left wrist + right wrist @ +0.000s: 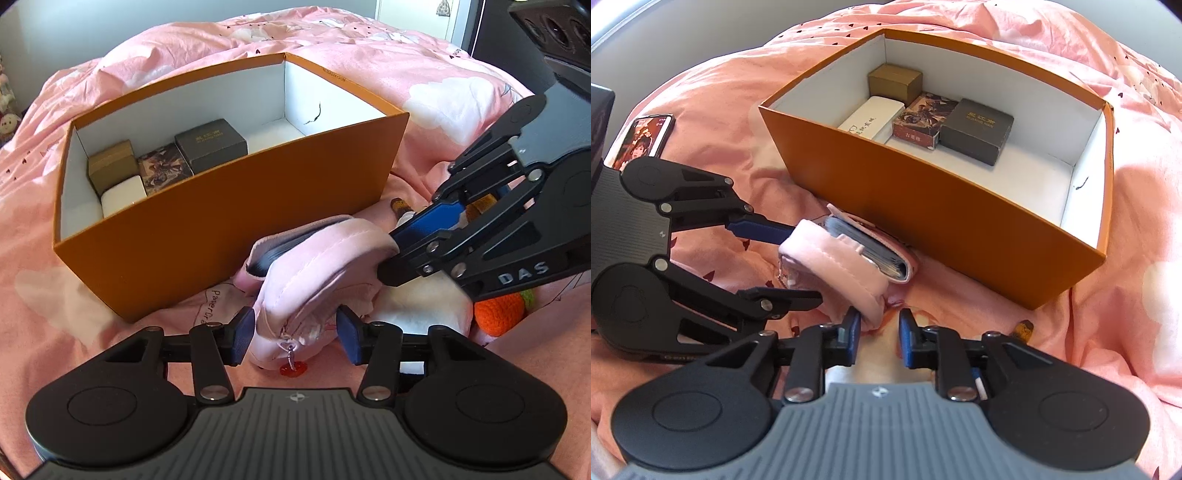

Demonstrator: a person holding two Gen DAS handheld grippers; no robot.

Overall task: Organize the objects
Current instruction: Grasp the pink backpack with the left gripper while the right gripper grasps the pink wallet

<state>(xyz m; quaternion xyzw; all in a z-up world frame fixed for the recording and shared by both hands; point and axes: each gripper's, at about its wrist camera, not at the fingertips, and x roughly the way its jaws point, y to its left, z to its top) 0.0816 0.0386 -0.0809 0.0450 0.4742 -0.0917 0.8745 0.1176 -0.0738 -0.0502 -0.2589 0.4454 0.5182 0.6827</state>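
A pale pink zip pouch (314,266) lies on the pink bedspread against the near wall of the orange box (229,221). A dark stack (871,247) shows in the pouch's open side. My left gripper (295,339) is open, with the pouch's zipper end and its red pull between the blue pads. The right wrist view shows the left gripper (807,264) straddling that end of the pouch (842,269). My right gripper (880,334) is open by a narrow gap, and the pouch's other corner rests against its left pad. In the left wrist view the right gripper (391,254) reaches in from the right.
The orange box (960,221) holds a brown box (895,83), a white case (871,120), a patterned box (919,120) and a dark grey box (977,129); its right half is bare. A phone (642,140) lies far left. An orange crocheted toy (498,314) and a white soft item (424,306) lie at the right.
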